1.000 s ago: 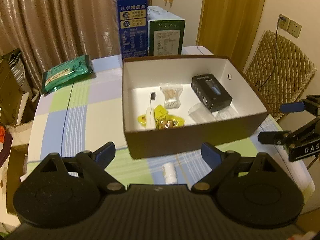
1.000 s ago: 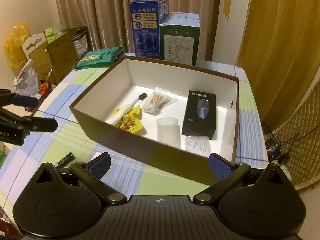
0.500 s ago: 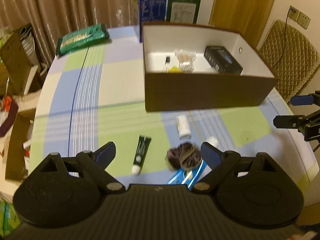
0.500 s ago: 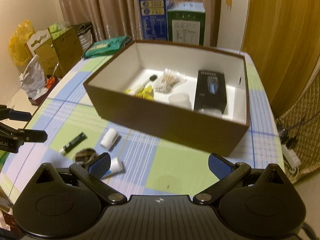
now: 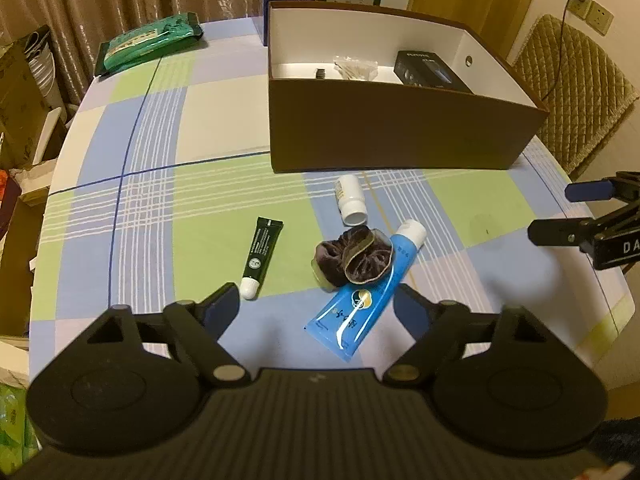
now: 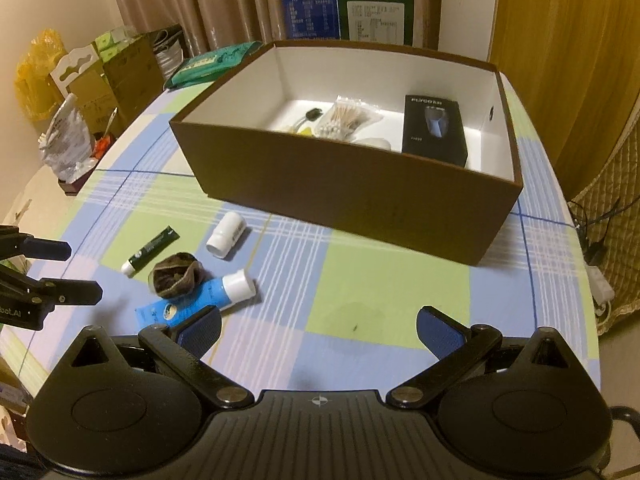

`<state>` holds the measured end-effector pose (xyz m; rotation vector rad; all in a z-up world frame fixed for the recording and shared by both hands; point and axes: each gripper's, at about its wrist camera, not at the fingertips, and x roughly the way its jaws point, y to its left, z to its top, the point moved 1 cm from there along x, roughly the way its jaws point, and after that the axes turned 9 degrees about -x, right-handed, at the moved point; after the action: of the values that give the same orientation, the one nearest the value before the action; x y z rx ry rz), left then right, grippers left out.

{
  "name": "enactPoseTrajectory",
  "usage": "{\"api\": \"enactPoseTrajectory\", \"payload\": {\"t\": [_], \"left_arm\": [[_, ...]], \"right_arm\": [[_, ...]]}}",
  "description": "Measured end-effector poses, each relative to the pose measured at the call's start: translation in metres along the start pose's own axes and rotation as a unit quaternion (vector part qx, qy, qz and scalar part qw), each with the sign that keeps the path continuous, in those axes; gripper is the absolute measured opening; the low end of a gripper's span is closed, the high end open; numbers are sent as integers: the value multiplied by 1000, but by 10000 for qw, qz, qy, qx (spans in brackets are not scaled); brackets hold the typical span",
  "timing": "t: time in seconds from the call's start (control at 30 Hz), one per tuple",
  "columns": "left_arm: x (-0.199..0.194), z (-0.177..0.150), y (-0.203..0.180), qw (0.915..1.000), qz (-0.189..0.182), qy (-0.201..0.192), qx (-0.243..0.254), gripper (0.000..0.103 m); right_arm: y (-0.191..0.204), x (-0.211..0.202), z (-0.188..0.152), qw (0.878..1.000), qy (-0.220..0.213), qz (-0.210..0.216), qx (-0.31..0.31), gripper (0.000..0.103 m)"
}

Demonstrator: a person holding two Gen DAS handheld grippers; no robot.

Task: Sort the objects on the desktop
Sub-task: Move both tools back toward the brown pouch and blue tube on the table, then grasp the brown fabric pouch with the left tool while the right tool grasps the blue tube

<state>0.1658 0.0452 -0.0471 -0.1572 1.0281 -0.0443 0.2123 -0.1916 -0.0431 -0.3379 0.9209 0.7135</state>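
Legible writing is limited. The black carton (image 6: 435,127) inside the brown box (image 5: 400,136) carries a pale brand line along its far end, too blurred to read with certainty. The blue tube (image 5: 366,295) bears white script and a round gold emblem, not readable. The dark green tube (image 5: 261,254) has fine white print along its length and a round mark near the cap, also unreadable. Two tall cartons (image 6: 344,0), one blue and one green, stand behind the box with printed panels of Chinese text. The right gripper's body shows the letters "DA" in the left wrist view.

Four items lie loose on the checked tablecloth (image 5: 120,200), between the box's near wall and the table's near edge. The blue tube lies diagonally, white cap towards the box. A brown scrunchie (image 5: 354,255) rests partly on it. The dark green tube lies nearly parallel, white cap towards the near edge. A white bottle (image 5: 351,200) lies on its side, just in front of the box wall.

Inside the box: a cotton swab packet (image 6: 345,116) beside the black carton.

Left gripper (image 5: 318,304): jaws spread wide, holding nothing, poised above the blue tube's flat end. Right gripper (image 6: 318,326): jaws spread wide, holding nothing, over bare cloth.
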Motion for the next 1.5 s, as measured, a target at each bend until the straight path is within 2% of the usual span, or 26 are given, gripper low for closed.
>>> {"api": "enactPoseTrajectory", "payload": {"t": [0.43,0.73,1.07,1.17,1.2,1.27,1.43,1.5], "left_arm": [[20,-7,1,9996,-234,130,38,74],[50,2,-7,9982,-538,196,-160,74],[87,22,-10,9985,-398,285,-263,73],[97,25,-7,9975,-477,364,-363,60],[101,26,-6,9971,-509,402,-390,53],[105,25,-6,9971,-523,395,-382,49],[107,25,-4,9980,-465,315,-293,30],[103,26,-4,9983,-465,240,-250,27]], "right_arm": [[-9,22,-14,9992,311,-119,216,101],[-20,32,-20,9979,475,-204,396,101],[-40,40,-23,9955,591,-327,661,101],[-45,43,-24,9948,635,-335,721,101],[-46,44,-24,9946,649,-331,738,101],[-47,45,-24,9945,669,-318,741,101],[-47,50,-22,9946,698,-267,719,101],[-45,51,-21,9948,692,-240,702,101]]}}
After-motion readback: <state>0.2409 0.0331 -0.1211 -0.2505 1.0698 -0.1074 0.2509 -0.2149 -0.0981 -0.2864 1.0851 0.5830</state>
